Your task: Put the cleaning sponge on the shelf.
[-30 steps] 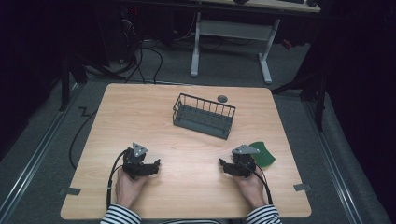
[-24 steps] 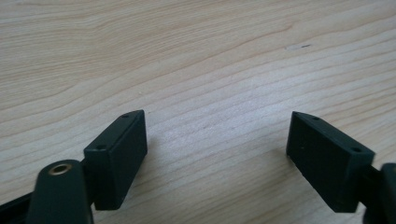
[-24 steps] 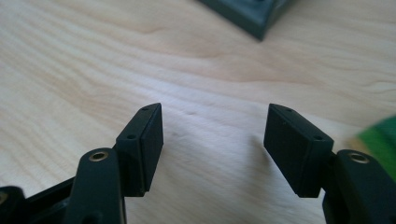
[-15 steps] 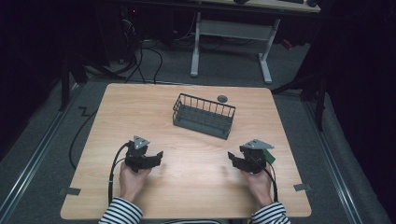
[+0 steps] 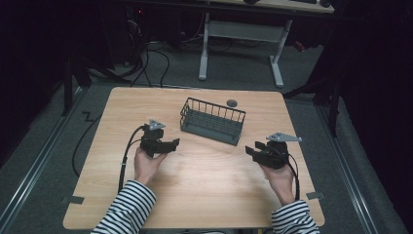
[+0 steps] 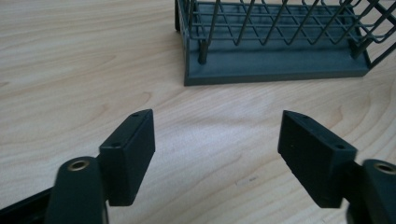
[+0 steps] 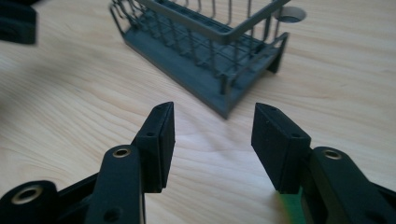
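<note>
Matt black plastic, grey wire and pale wood grain.

The table (image 5: pixel 204 195) is light wood, or a laminate that looks like it, smooth with a soft sheen and fine grain. The wire basket (image 5: pixel 213 121), at 12 o'clock of the two hands, looks like thin grey coated metal rods on a matt, dull grey base. The left hand-held gripper (image 6: pixel 217 140) and the right hand-held gripper (image 7: pixel 212 140) have matt black, plastic-looking jaws with brass-coloured rivets. The sleeves (image 5: pixel 127 209) are striped knit cloth.

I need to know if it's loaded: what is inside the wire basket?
The wire basket looks empty; its grey floor shows through the bars in both gripper views. The bars hide a few strips of that floor.
</note>
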